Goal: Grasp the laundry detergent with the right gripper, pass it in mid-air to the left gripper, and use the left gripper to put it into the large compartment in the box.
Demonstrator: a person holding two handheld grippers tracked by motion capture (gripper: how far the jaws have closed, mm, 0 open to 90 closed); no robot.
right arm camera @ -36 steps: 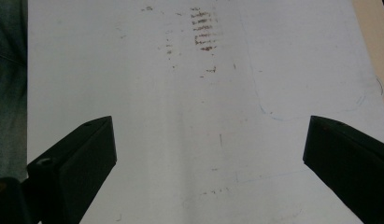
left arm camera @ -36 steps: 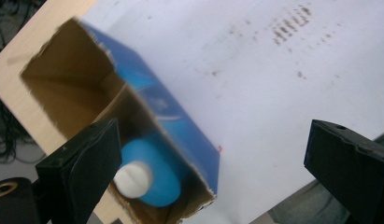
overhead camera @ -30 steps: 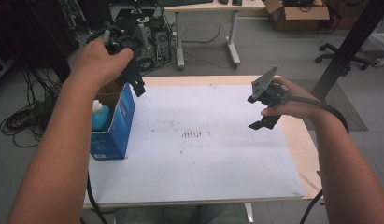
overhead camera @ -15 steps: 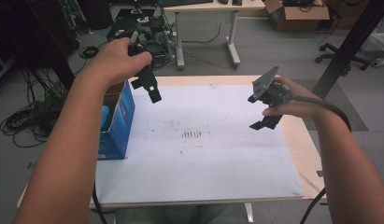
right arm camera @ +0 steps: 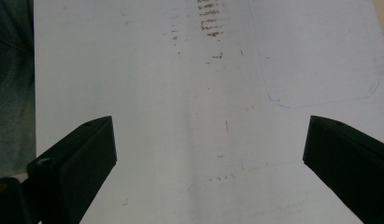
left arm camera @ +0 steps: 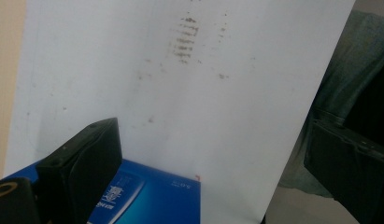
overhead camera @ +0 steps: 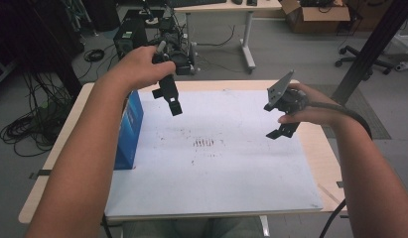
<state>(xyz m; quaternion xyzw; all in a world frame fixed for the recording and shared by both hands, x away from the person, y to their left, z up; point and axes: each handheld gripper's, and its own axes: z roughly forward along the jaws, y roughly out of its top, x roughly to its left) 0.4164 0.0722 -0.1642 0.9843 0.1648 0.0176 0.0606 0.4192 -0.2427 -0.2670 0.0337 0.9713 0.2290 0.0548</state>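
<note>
A pale wooden worktop (overhead camera: 310, 148) carries a stained white sheet (overhead camera: 216, 163). Beyond it lies grey floor (overhead camera: 301, 44) with a second desk (overhead camera: 226, 7), a cardboard box (overhead camera: 315, 9), an office chair's wheeled base (overhead camera: 363, 54), coiled black cables (overhead camera: 28, 131) and a dark slanting post (overhead camera: 373, 47).

a light wooden table (overhead camera: 310, 148) is seen, and most of its top is covered by a white sheet (overhead camera: 231, 173). brownish smudges (overhead camera: 206, 143) are found near the sheet's middle. a blue box (overhead camera: 129, 130) is stood at the sheet's nine o'clock edge, touching it.
</note>
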